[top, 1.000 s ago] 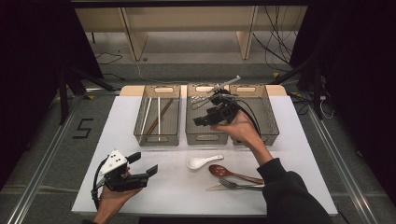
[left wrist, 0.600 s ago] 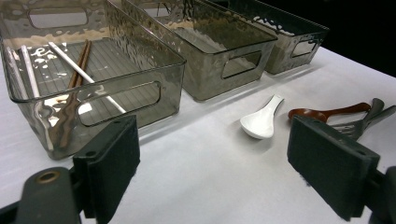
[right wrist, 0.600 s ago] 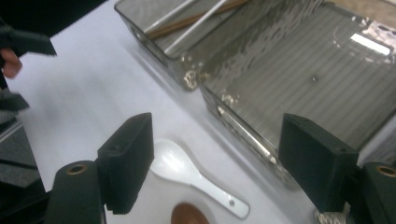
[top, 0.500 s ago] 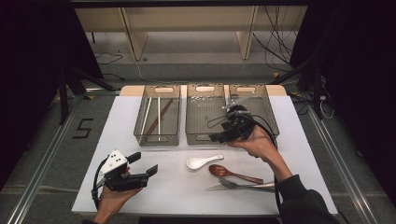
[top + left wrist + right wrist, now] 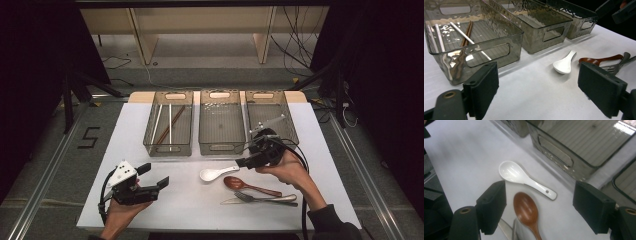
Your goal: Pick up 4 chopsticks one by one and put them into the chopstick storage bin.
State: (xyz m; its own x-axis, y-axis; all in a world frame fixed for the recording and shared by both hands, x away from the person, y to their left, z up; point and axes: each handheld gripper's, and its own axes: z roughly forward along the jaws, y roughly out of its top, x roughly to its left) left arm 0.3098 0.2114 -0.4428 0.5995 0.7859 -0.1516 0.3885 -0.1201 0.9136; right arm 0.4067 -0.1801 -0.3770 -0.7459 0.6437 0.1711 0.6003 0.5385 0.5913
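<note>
Your right claw (image 5: 246,161) hangs just above the counter (image 5: 190,205), jaws spread wide and holding nothing, angled down toward the loose cutlery. In the right gripper view the white spoon (image 5: 524,179) and the brown spoon (image 5: 527,211) both lie between the jaws, so either could be the target; the white one lies nearer the trays, the brown one nearer you. Judging by the layout, you are sorting utensils into the three clear trays, and the wide opening suits closing across a slim handle.

The left tray (image 5: 169,129) already holds chopsticks (image 5: 465,33) laid lengthwise, which suggests each tray takes one kind of utensil. The middle tray (image 5: 220,125) and right tray (image 5: 271,117) look empty, though glare makes that hard to confirm.

A fork (image 5: 260,198) lies beside the brown spoon's handle, close enough that a careless grab could drag both. Something flat and pale lies under the fork; I cannot tell what it is.

Your left claw (image 5: 155,184) rests low at the near left of the counter, jaws wide and empty, well apart from the utensils, likely parked to keep clear.
</note>
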